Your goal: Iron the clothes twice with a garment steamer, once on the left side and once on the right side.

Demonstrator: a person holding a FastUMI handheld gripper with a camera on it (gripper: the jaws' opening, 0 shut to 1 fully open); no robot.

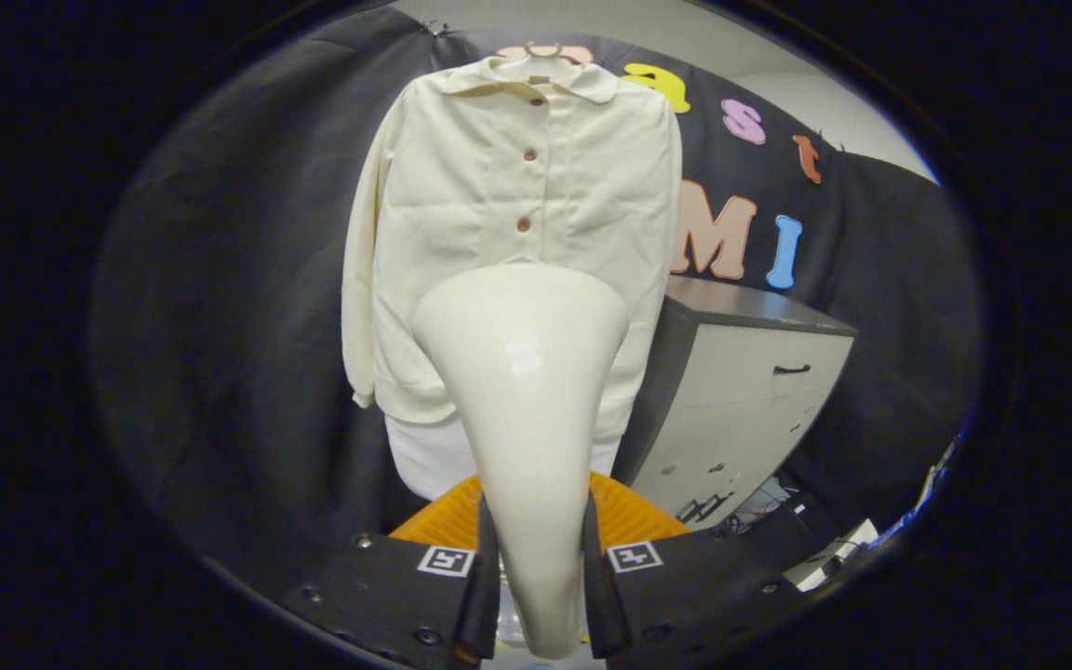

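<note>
Even, soft indoor light is falling across the scene from above and in front, leaving the cream shirt (517, 242) evenly bright with only faint shading in its folds. A small pale glare patch is sitting on the glossy steamer (525, 372) just below the shirt's lowest visible button. The gripper (536, 596) fingers are pressing on both sides of the steamer's handle and are lying in shadow. The black cloth wall (238, 307) beside the shirt is soaking up light and showing little detail. Fisheye distortion is bending the cabinet (750, 391) to the shirt's side, and sharpness is falling off further out from the shirt.
</note>
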